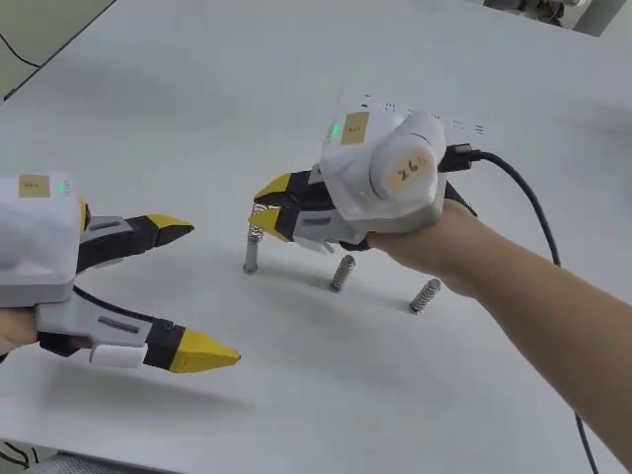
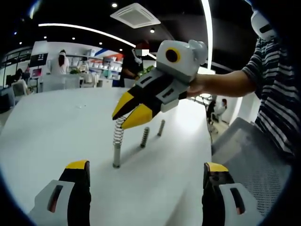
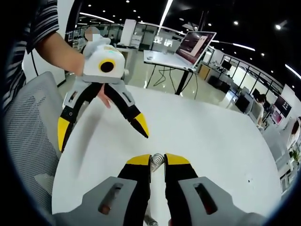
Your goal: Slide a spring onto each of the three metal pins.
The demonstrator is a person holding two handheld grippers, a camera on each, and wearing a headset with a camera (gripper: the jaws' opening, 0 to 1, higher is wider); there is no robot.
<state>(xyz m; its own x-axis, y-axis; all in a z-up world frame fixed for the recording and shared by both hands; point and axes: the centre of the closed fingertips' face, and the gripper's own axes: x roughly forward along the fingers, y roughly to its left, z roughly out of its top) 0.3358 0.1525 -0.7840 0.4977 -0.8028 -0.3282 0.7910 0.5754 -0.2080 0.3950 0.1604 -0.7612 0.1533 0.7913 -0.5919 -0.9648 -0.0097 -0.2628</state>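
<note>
Spring of silver coiled wire hangs upright, pinched in my yellow-tipped right gripper, directly over the grey metal pin, while my left gripper is wide open, farther off.

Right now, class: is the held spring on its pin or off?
Partly on: the spring covers the pin's top, lower shaft bare; the right gripper pinches it.
</note>
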